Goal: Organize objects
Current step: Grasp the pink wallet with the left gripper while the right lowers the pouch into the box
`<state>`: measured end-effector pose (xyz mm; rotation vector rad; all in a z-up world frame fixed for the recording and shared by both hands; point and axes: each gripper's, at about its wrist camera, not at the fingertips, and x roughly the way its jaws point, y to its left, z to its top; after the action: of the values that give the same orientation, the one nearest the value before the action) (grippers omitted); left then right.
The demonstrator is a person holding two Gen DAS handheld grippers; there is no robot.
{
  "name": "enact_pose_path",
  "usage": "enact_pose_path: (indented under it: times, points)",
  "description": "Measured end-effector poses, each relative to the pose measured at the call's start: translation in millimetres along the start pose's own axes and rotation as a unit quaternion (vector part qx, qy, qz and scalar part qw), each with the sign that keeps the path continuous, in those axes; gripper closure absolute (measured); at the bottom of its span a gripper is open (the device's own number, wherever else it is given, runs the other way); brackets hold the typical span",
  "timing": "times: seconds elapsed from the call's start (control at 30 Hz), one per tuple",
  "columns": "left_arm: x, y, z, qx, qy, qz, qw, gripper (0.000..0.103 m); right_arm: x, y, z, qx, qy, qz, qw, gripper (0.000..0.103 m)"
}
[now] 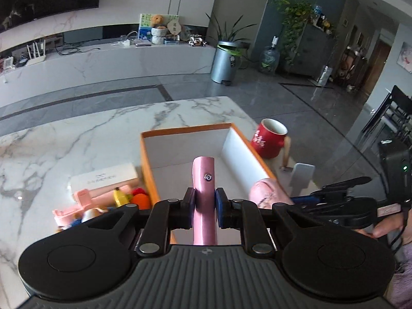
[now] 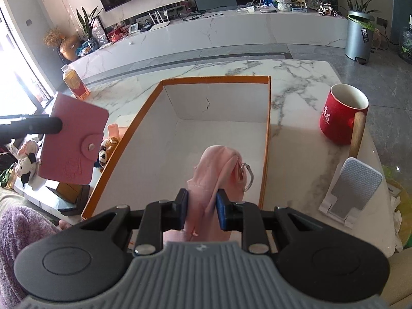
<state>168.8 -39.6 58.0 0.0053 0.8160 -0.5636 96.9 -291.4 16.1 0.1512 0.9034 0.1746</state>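
An orange-rimmed box [image 1: 185, 129] [image 2: 265, 139] with a white, empty inside stands on the marble table [image 1: 77, 139]. My left gripper [image 1: 204, 209] is shut on a pink snap wallet [image 1: 203, 180], seen edge-on and held up over the box's near end. In the right wrist view that wallet [image 2: 74, 139] hangs at the left, above the box's left wall. My right gripper [image 2: 200, 209] is shut on a soft pink pouch [image 2: 219, 170] with a metal ring, over the box's near right corner. The same pouch [image 1: 267, 191] shows at the box's right wall.
A red mug [image 2: 343, 113] [image 1: 270, 139] and a grey stand [image 2: 352, 190] sit right of the box. Left of the box lie a white case [image 1: 103, 177], pink items and small toys [image 1: 123, 197]. An orange bottle [image 2: 74, 82] stands far left.
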Motion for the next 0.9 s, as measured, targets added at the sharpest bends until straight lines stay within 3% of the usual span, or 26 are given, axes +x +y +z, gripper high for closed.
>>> enact_pose_path:
  times: [0.17, 0.4, 0.6, 0.8, 0.9]
  points:
    - [55.0, -22.3, -8.3, -0.016, 0.033, -0.012, 0.9993, 0.084, 8.9, -0.5, -3.2, -0.03, 0.015, -0.02, 0.999, 0.078]
    - [118.1, -20.9, -30.6, -0.06, 0.088, -0.011, 0.9942, 0.084, 21.9, -3.9, -5.9, -0.053, 0.04, -0.017, 0.998, 0.078]
    - [140.7, -17.1, -41.7, -0.092, 0.119, -0.017, 0.9885, 0.084, 38.8, -2.7, -7.2, -0.075, 0.072, -0.022, 0.994, 0.076]
    - [147.5, -16.8, -51.4, -0.121, 0.134, -0.019, 0.9833, 0.084, 40.8, 2.1, -8.4, -0.094, 0.079, -0.026, 0.992, 0.073]
    - [148.7, -15.5, -55.5, -0.14, 0.136, -0.021, 0.9805, 0.084, 32.8, 4.7, -8.3, -0.098, 0.072, -0.025, 0.992, 0.064]
